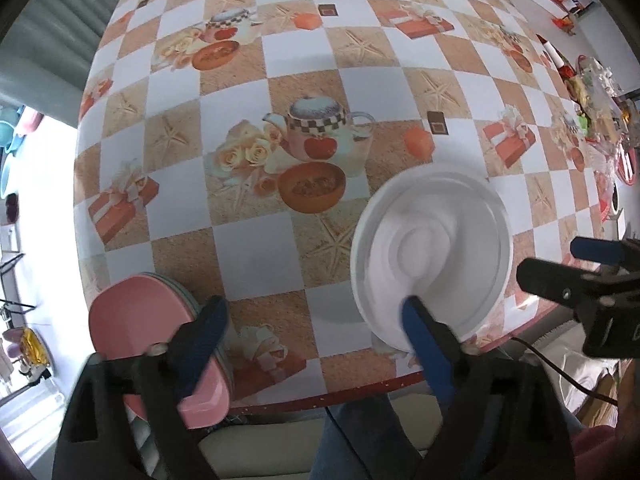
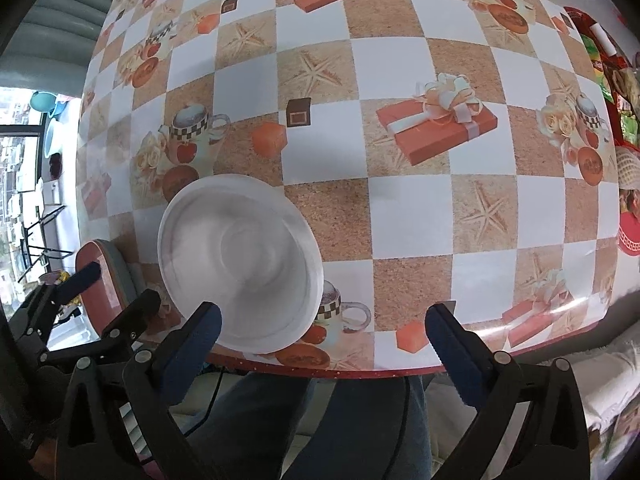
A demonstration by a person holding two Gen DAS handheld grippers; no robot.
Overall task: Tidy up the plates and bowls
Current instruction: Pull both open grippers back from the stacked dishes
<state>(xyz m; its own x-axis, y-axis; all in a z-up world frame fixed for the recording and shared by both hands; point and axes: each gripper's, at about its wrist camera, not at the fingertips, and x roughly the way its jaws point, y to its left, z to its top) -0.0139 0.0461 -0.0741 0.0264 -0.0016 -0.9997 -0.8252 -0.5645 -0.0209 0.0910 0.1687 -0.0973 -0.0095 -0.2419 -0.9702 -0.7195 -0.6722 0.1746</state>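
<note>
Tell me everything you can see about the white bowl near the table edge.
The white bowl is round, plain and glossy, probably plastic or ceramic, with a raised rim and a ringed base. It looks empty and its image is blurred. It sits near the front edge of the checkered table, possibly tilted. The stack of plates topped by a pink one lies apart, on its left. The left claw is open; one blue finger overlaps the bowl's near rim, contact unclear. The right claw is open beside it.

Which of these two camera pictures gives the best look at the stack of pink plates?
The left wrist view. There the pink plates lie near the table edge, showing a broad top face and stacked rims, partly behind one finger of the left gripper. The right wrist view shows the stack only as a narrow sliver at the far left.
</note>
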